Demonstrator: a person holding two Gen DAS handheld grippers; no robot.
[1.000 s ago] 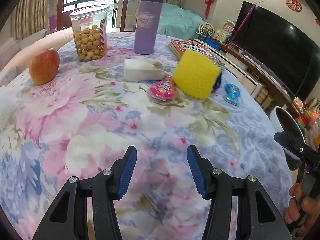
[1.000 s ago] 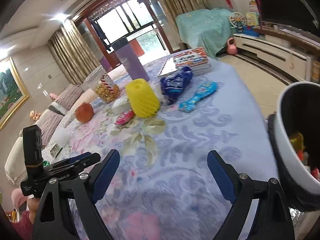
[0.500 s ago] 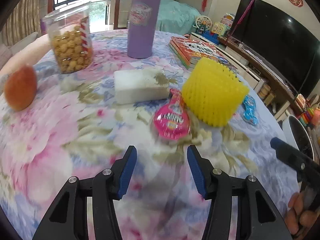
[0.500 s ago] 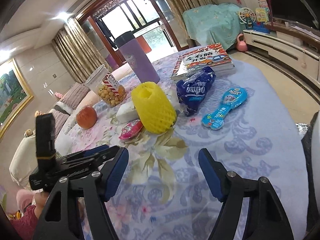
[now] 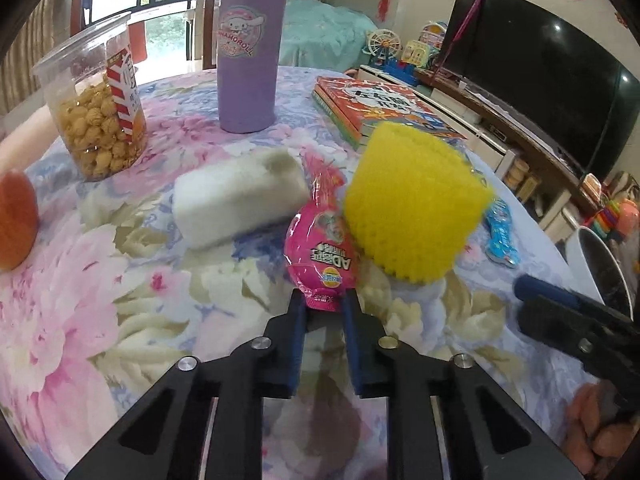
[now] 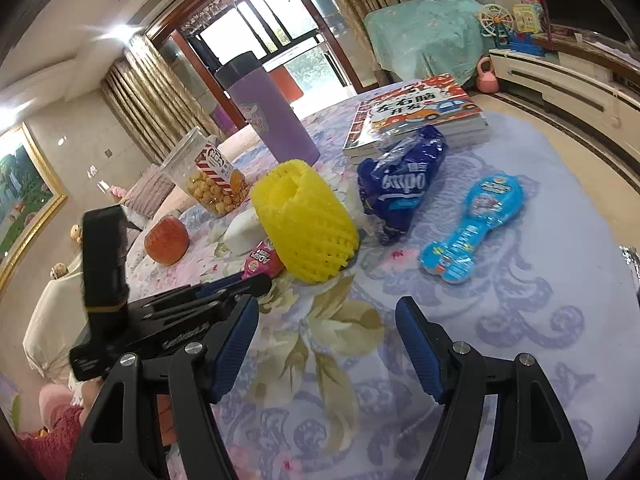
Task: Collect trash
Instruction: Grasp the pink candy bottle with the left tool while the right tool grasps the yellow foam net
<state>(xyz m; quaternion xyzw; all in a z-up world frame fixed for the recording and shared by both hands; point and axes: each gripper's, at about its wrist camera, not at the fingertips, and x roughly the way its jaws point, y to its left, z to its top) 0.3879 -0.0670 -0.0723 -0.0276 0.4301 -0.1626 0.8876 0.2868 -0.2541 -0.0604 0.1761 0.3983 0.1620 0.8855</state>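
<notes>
Pink wrapper (image 5: 320, 256) lies flat on the flowered bench (image 5: 120, 280), its near end caught between the blue fingers (image 5: 298, 320) of the left gripper (image 5: 323, 308). Those fingers have just been closing and now stand narrow, clamped on the wrapper's lower edge; the rest of it runs away from the tips, up the bench.

Just right of the fingertips, touching the wrapper's side: yellow foam net (image 5: 416, 204), lying tilted. Just left and beyond: white block (image 5: 236, 200), its end close beside the wrapper. Further out past the tips, a purple flask (image 5: 250, 52) upright; left of it a clear popcorn jar (image 5: 100, 104). An apple (image 5: 16, 220) at far left edge. Stack of books (image 5: 376, 108) beyond the net.

Right gripper (image 6: 328, 344): fingers apart, nothing between them, only bare bench cloth under the gap. Ahead of its tips and to the right, a light blue wrapper (image 6: 476, 228) flat on the bench; beyond the gap, a dark blue bag (image 6: 404, 180) crumpled beside the books. The net sits ahead of the left finger, the pink wrapper showing at its left base (image 6: 262, 260), with the left gripper reaching in there.

White bin rim (image 5: 592, 256) at the bench's right edge, past the right gripper's tip in the left view
</notes>
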